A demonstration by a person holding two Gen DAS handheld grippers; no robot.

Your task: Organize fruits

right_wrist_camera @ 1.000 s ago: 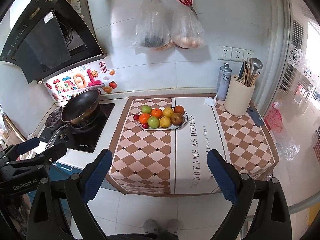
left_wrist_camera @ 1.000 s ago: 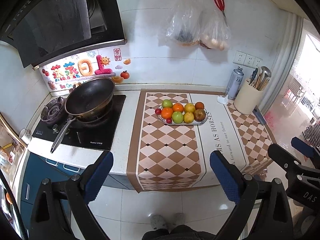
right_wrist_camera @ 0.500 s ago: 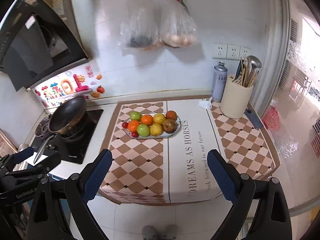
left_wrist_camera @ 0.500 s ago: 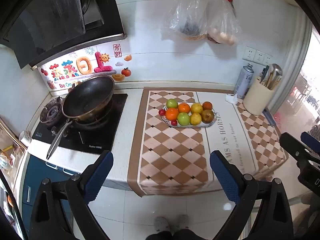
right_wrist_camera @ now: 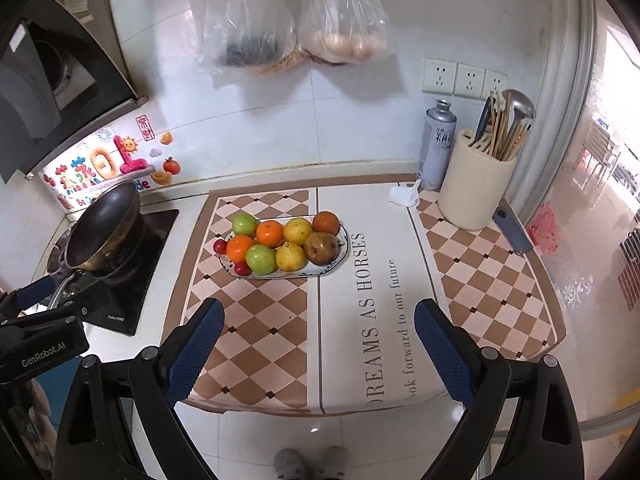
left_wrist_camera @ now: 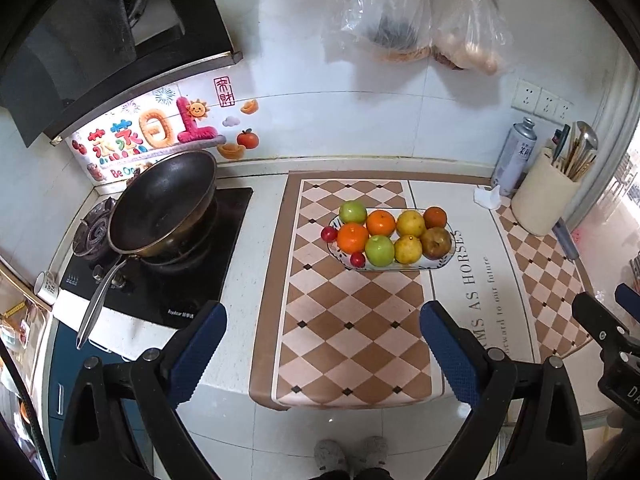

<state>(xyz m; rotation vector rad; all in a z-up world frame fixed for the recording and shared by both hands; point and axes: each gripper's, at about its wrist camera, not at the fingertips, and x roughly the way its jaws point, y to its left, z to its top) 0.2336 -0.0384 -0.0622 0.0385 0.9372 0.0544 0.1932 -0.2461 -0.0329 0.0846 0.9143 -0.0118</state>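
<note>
**Fruit plate waiting ahead of two spread grippers**

The plate [left_wrist_camera: 447,261] of fruit is sitting on the checkered mat [left_wrist_camera: 352,328], well ahead of both grippers and between their fingers in each wrist view. On it, two green apples [left_wrist_camera: 379,250] are lying among two oranges [left_wrist_camera: 352,237], two yellow fruits [left_wrist_camera: 408,249], a brown pear-like fruit [left_wrist_camera: 436,242] and a darker orange fruit [left_wrist_camera: 435,217] at the far right corner. Two small red fruits [left_wrist_camera: 329,233] are resting at the plate's left edge.

The left gripper [left_wrist_camera: 322,334] is hovering above the near edge of the counter with its blue-padded jaws standing wide apart, nothing between them. The right gripper [right_wrist_camera: 318,330] is doing the same, jaws spread and gripping nothing, just to the right of the left one.

Left of the plate, beyond the left gripper's left finger, a dark wok [left_wrist_camera: 164,204] is sitting on the stove [left_wrist_camera: 192,280]. Far right of the plate, a cream utensil holder [right_wrist_camera: 476,196] is standing beside a grey spray can [right_wrist_camera: 439,148], with a crumpled white tissue [right_wrist_camera: 404,196] in front of the can. Two clear plastic bags [right_wrist_camera: 288,24] are hanging on the wall tiles above the plate.
</note>
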